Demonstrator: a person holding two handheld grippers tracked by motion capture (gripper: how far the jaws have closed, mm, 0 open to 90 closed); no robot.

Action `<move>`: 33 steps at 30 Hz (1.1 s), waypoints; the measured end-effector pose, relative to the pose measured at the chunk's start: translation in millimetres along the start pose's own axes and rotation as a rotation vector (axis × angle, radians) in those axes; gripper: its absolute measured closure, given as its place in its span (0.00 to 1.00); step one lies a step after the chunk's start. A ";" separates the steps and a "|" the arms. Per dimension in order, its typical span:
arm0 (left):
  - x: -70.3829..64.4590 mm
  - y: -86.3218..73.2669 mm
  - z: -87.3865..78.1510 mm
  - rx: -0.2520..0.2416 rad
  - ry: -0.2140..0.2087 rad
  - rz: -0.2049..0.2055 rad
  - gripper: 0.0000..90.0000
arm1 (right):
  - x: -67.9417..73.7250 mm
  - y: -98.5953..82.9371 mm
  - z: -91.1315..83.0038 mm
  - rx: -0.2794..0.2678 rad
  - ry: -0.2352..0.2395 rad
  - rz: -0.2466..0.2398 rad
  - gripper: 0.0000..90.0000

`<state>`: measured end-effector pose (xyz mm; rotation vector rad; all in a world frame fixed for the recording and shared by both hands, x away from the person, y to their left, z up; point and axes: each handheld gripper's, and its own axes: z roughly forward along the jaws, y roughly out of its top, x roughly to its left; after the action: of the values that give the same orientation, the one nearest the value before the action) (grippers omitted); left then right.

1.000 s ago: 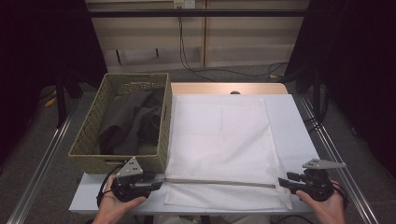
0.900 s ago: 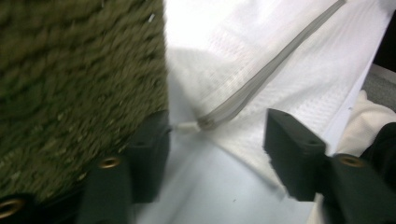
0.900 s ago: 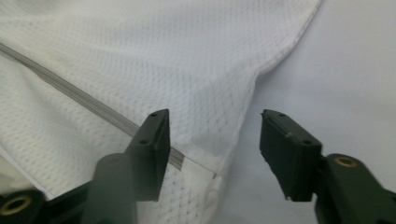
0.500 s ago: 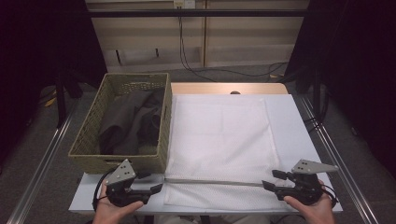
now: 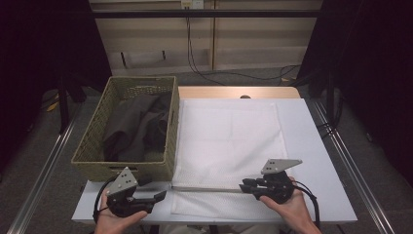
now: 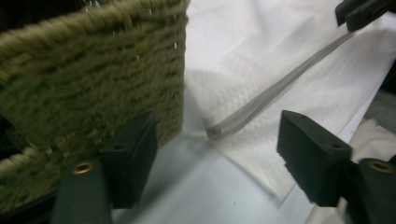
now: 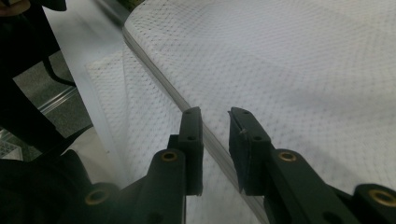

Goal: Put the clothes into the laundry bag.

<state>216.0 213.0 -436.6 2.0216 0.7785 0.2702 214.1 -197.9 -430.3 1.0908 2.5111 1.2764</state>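
Note:
A white mesh cloth (image 5: 229,136) lies flat on the table (image 5: 311,146). A grey strip (image 5: 204,189) runs along its fold near the front. My right gripper (image 5: 243,185) sits at the strip's right end, jaws nearly together with the strip (image 7: 154,65) between them. My left gripper (image 5: 160,196) is wide open on bare table, just left of the cloth. In the left gripper view its jaws (image 6: 218,119) frame the strip's free left end (image 6: 212,133), with nothing between the pads. The strip (image 6: 271,91) rises toward the right gripper (image 6: 362,11).
A woven basket (image 5: 122,170) holding dark fabric (image 5: 136,126) stands at the table's left, its wall (image 6: 93,79) close beside my left gripper. A wooden board (image 5: 238,91) borders the far edge. Metal rails flank the table, and cables lie on the floor behind.
My left gripper has let go of the strip's left end, opened and drawn back to the left. My right gripper has moved left along the strip.

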 end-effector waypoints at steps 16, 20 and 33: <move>-2.6 7.6 -0.4 -0.051 0.006 0.002 0.19 | -0.5 6.1 45.1 0.113 0.042 -0.096 0.90; -0.6 6.2 -1.7 -0.044 0.014 -0.002 0.18 | -5.9 5.3 55.8 0.149 0.018 -0.099 0.87; 2.3 4.7 -0.9 -0.010 0.028 0.001 0.16 | -4.3 2.4 68.1 0.159 -0.006 -0.193 0.63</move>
<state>219.2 213.3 -432.5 2.0127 0.7921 0.3035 246.2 -155.0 -472.7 0.8521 2.6749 1.0375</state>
